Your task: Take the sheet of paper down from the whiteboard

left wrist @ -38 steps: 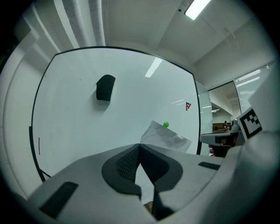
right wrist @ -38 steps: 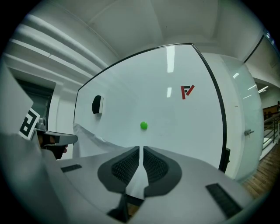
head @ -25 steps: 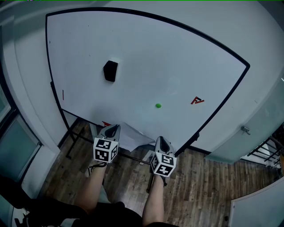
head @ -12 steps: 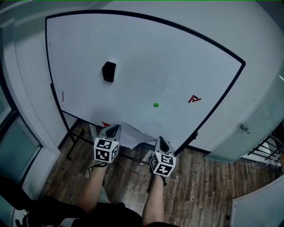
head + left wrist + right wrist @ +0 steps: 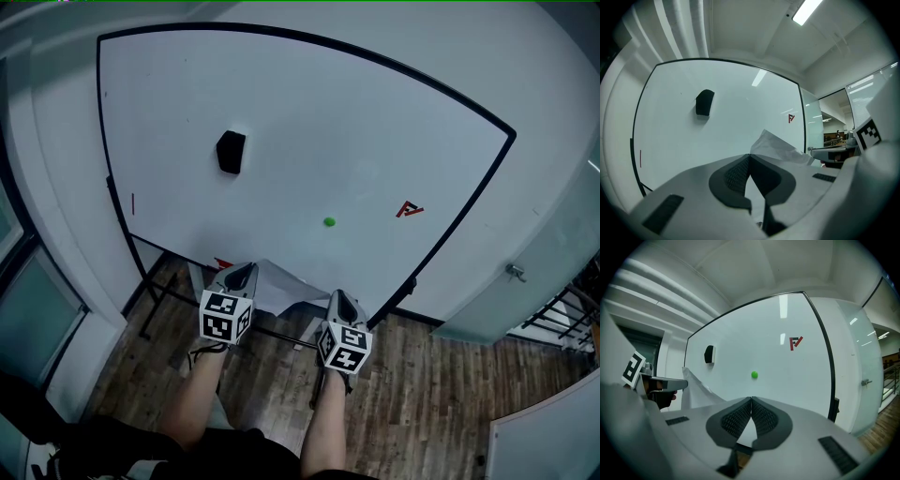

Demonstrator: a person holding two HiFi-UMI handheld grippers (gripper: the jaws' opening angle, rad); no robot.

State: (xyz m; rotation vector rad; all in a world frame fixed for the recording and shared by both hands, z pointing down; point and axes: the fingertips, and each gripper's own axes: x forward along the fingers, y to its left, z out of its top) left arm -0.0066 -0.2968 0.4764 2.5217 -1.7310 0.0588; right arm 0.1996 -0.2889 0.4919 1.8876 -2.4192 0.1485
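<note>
The crumpled white sheet of paper (image 5: 275,287) hangs off the whiteboard (image 5: 309,122), low in front of it, stretched between my two grippers. My left gripper (image 5: 240,274) is shut on its left part; in the left gripper view the sheet of paper (image 5: 780,146) rises rightward from the closed jaws of the left gripper (image 5: 750,155). My right gripper (image 5: 341,299) is shut on the sheet's right edge. In the right gripper view the jaws of the right gripper (image 5: 751,399) meet, and the sheet of paper (image 5: 697,391) runs left to the other gripper.
On the whiteboard remain a black eraser (image 5: 231,151), a green magnet (image 5: 329,222) and a small red logo (image 5: 409,209). The board's stand and wooden floor (image 5: 422,394) lie below. A door with a handle (image 5: 514,273) is at the right.
</note>
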